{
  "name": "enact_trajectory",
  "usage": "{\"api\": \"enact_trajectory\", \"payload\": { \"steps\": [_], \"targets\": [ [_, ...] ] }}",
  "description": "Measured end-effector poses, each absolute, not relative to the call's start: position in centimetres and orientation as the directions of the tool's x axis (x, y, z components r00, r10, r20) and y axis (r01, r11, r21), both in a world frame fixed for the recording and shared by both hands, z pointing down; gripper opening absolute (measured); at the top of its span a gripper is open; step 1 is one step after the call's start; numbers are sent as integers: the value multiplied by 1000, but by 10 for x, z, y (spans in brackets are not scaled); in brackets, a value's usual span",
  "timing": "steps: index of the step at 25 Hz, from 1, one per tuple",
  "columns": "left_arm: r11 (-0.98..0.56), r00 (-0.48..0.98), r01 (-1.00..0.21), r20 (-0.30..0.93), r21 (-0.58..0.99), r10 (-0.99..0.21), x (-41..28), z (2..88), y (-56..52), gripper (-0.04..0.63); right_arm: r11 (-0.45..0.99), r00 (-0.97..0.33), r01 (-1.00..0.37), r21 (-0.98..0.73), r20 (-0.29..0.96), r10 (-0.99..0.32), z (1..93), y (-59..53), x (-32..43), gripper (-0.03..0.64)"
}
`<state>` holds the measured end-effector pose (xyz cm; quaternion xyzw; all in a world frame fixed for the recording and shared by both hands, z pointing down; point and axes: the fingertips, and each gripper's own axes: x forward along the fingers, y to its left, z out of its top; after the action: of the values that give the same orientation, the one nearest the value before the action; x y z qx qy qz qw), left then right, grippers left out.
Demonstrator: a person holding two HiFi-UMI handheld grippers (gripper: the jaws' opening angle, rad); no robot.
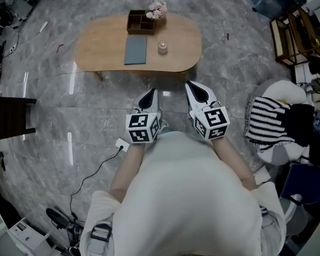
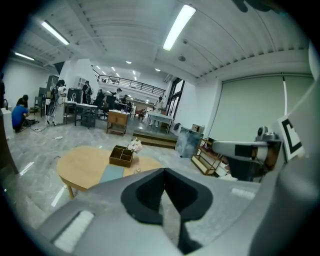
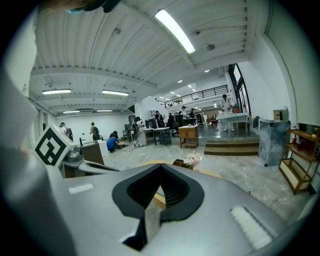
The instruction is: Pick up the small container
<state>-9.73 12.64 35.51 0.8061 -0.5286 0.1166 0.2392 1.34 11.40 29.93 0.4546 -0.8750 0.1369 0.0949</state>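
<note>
Held close to the body, the left gripper and right gripper point at the table, jaws together and empty, likely because it lies out of reach. There the small container stands beside a grey mat, before a wooden box.

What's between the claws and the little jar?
Just bare grey floor and the near edge of the table before the jar; the head view shows it.

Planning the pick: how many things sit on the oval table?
4: wooden box at far edge, flowers beside it, grey mat mid-table, small container right of it. None seems hidden.
</note>
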Motion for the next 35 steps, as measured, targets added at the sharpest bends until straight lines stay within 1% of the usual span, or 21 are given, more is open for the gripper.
{"api": "enact_trajectory", "payload": {
  "steps": [9,19,27,35],
  "targets": [
    [-373,456,-889,445,266,-771,-131,372,71,2,492,-518,-855,-163,314,-795,316,67,-13,2],
    [-342,449,-892,475,297,-757,-133,412,20,2,486,-515,-856,-177,379,-769,352,33,-12,2],
    [-287,420,-903,514,320,-748,-125,466,-62,2,523,-550,-830,-193,430,-716,398,-56,-8,2],
    [-245,381,-922,594,300,-709,-116,541,-155,2,550,-580,-805,-222,490,-651,463,-161,0,2]
  ]
}}
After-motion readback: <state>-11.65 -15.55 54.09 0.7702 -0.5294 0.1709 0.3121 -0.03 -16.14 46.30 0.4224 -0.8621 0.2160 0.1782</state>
